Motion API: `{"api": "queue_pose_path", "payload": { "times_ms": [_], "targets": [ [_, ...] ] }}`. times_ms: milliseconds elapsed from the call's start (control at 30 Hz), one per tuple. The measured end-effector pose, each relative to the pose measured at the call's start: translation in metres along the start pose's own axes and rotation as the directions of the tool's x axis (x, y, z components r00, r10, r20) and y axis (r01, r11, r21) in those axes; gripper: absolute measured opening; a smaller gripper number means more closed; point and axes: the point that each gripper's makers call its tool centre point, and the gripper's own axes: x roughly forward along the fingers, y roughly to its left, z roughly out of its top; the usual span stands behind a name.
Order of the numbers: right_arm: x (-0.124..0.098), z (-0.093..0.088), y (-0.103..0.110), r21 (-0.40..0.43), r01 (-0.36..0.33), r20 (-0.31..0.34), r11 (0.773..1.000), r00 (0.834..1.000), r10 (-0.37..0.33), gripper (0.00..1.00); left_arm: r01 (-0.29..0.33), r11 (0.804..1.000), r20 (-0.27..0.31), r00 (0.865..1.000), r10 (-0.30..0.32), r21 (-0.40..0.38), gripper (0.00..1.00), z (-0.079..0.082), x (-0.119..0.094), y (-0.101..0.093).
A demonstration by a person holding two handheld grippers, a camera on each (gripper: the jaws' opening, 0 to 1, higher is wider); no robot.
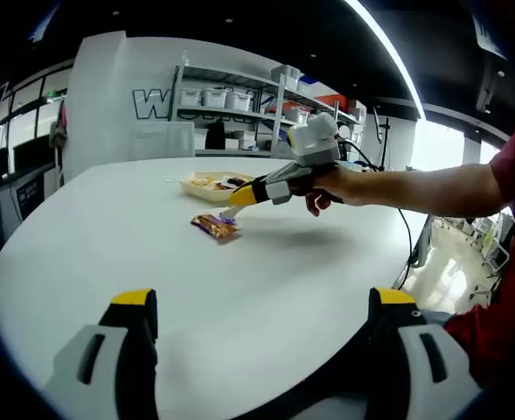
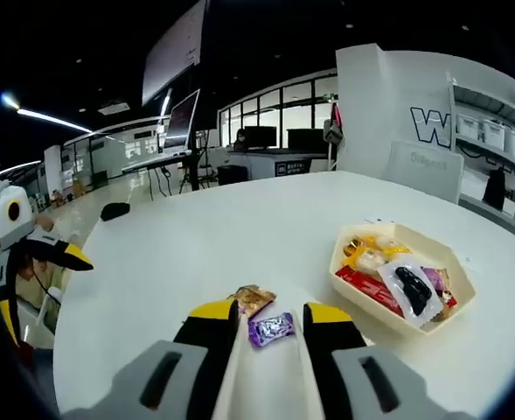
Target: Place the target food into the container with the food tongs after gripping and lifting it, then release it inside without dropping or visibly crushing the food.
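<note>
In the right gripper view a purple wrapped candy (image 2: 272, 329) lies on the white table between the tips of my right gripper (image 2: 270, 312). Its jaws stand narrow, shut on pale food tongs (image 2: 233, 376) whose arms run along their inner sides. A brown packet (image 2: 253, 299) lies just beyond the candy. To the right stands the cream container (image 2: 462, 293), holding several wrapped snacks. In the left gripper view the right gripper (image 1: 240, 198), held by a hand, hovers low over the two packets (image 1: 215, 227), with the container (image 1: 191, 186) behind. My left gripper (image 1: 264, 297) is wide open and holds nothing.
The round white table (image 1: 152, 262) has wide bare room around the packets. Its edge curves off at the left (image 2: 73, 332). The person's arm in a red sleeve (image 1: 502, 188) reaches in from the right. Shelves with boxes (image 1: 240, 101) stand behind the table.
</note>
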Motion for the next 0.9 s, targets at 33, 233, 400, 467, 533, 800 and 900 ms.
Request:
{"api": "queue_pose_path", "payload": {
  "times_ms": [33,233,400,467,533,800,900],
  "targets": [
    [0.001,0.0,0.0,-0.005,0.004,-0.002,1.0,1.0,-0.004,0.25,-0.001,1.0,-0.001,1.0,0.001,0.0,0.99,0.0,0.0,0.0],
    [0.006,-0.009,-0.005,-0.024,0.007,-0.017,1.0,1.0,-0.008,0.25,-0.008,1.0,-0.003,1.0,0.008,0.0,0.99,-0.001,-0.002,0.003],
    [0.005,-0.01,-0.003,0.008,-0.008,-0.022,1.0,1.0,0.008,0.23,-0.011,1.0,-0.004,1.0,0.011,-0.004,0.99,-0.001,-0.003,0.004],
    [0.005,-0.011,-0.004,0.014,-0.007,-0.021,1.0,1.0,0.008,0.23,-0.01,1.0,-0.005,1.0,0.01,-0.005,0.99,-0.002,-0.002,0.003],
    [0.005,-0.012,-0.003,0.058,-0.015,-0.023,0.998,1.0,0.016,0.21,-0.007,1.0,-0.006,1.0,0.007,-0.005,0.99,-0.002,-0.001,0.003],
    [0.005,-0.013,-0.003,0.108,-0.01,-0.027,0.994,1.0,0.013,0.17,-0.003,1.0,-0.009,1.0,0.003,-0.005,0.99,-0.003,0.001,0.001],
    [0.004,-0.013,-0.003,0.133,-0.003,-0.02,0.991,1.0,0.006,0.17,-0.003,1.0,-0.007,1.0,0.003,-0.003,0.99,-0.002,0.001,0.001]
  ]
}}
